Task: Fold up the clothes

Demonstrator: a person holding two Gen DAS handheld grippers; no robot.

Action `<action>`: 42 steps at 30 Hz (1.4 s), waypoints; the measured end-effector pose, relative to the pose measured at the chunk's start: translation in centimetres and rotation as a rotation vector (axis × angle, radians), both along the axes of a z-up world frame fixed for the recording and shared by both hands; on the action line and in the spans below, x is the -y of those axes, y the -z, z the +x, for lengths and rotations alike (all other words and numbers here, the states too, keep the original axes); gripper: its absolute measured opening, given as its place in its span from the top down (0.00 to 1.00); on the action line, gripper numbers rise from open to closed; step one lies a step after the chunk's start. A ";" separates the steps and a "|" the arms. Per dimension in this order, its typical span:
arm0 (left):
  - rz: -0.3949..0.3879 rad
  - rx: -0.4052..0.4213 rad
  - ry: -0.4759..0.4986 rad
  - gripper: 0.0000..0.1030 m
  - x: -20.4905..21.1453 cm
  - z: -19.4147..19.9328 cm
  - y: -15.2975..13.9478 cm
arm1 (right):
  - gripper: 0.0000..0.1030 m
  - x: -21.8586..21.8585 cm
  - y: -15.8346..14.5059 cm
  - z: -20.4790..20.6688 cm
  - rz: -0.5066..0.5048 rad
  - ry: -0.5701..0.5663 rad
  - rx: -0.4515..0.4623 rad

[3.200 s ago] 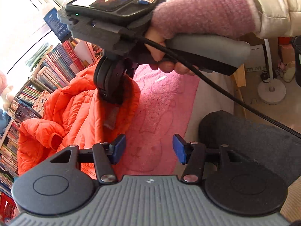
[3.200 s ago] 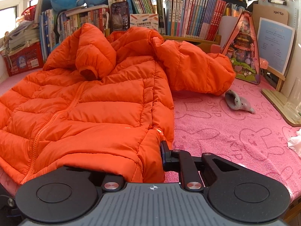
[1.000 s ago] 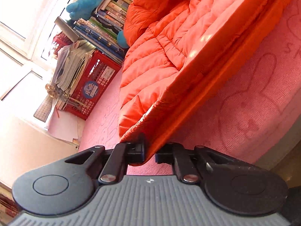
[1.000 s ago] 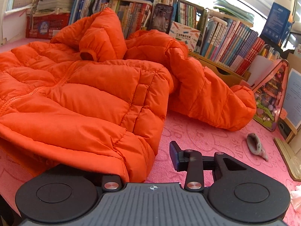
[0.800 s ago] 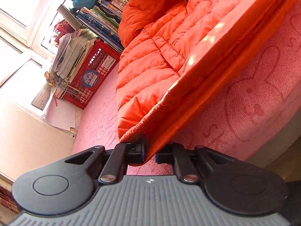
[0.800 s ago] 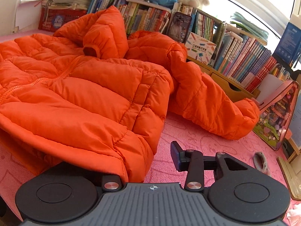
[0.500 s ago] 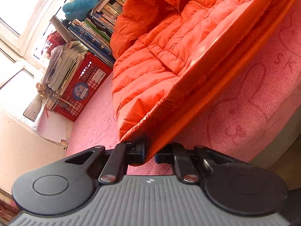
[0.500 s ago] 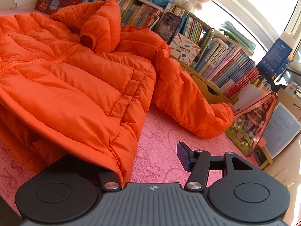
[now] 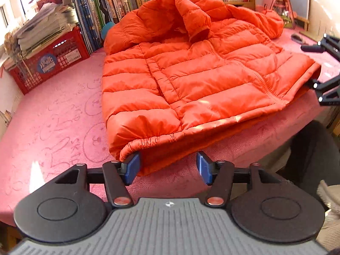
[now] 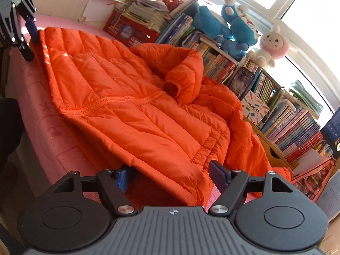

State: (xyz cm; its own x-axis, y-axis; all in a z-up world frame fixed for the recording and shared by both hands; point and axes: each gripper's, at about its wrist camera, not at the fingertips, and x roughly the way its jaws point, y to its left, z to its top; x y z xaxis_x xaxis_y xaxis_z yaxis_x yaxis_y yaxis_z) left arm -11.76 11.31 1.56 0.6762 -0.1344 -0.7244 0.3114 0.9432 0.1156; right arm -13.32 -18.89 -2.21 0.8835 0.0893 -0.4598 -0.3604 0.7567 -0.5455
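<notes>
An orange puffer jacket (image 9: 191, 80) lies spread front-up on the pink mat (image 9: 53, 116), zipper closed, hood toward the books, one sleeve folded over the chest. My left gripper (image 9: 167, 167) is open at the hem's left corner, and its left pad (image 9: 131, 167) touches the hem. My right gripper (image 10: 171, 176) is open at the hem's other corner; the hem (image 10: 180, 170) drapes loosely between its fingers. Each gripper shows in the other's view: the right gripper (image 9: 314, 65) at the right edge, the left gripper (image 10: 31, 40) at the top left.
A red crate (image 9: 48, 63) stacked with papers stands at the back left. Rows of books (image 10: 286, 127) line the back, with blue and pink plush toys (image 10: 233, 27) on top. The mat's front edge drops off near me, beside a dark seat (image 9: 308, 155).
My left gripper was shut on the hem and has opened and let it go. The right gripper's fingers stand wider. The lifted hem has come down onto the mat.
</notes>
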 end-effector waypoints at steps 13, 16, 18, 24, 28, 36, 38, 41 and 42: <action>-0.212 0.284 -0.128 0.14 3.7 1.9 -4.3 | 0.13 4.3 -6.5 0.5 0.640 0.020 -0.041; -0.089 0.406 -0.226 0.14 8.3 3.5 -2.3 | 0.13 1.4 -5.5 1.7 0.566 0.095 0.068; 0.047 0.474 -0.297 0.14 10.9 4.1 -0.3 | 0.14 -0.9 -4.3 2.4 0.487 0.146 0.133; 0.236 0.481 -0.311 0.14 13.2 4.9 4.8 | 0.14 -5.4 -0.3 3.4 0.420 0.147 0.114; 0.303 0.479 -0.354 0.13 12.4 4.9 6.6 | 0.14 -7.1 1.6 3.3 0.364 0.145 0.099; 0.369 0.481 -0.488 0.04 8.1 5.1 7.7 | 0.10 -4.7 3.4 3.3 0.281 0.269 0.137; 0.332 0.469 -0.515 0.01 6.4 4.9 7.6 | 0.07 -3.1 3.5 3.3 0.266 0.322 0.161; 0.359 0.473 -0.526 0.00 5.5 4.6 7.5 | 0.05 -0.6 3.6 3.5 0.290 0.389 0.156; 0.383 0.482 -0.527 0.00 5.5 4.5 7.5 | 0.03 0.2 3.6 3.6 0.299 0.411 0.153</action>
State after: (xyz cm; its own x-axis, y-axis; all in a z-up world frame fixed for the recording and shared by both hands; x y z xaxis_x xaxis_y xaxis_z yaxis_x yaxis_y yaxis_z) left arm -7.28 5.85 -5.99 0.8311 0.4869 -0.2686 -0.3292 0.8201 0.4681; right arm -9.77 -19.06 -5.84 0.9283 -0.1705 -0.3304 0.0651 0.9494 -0.3072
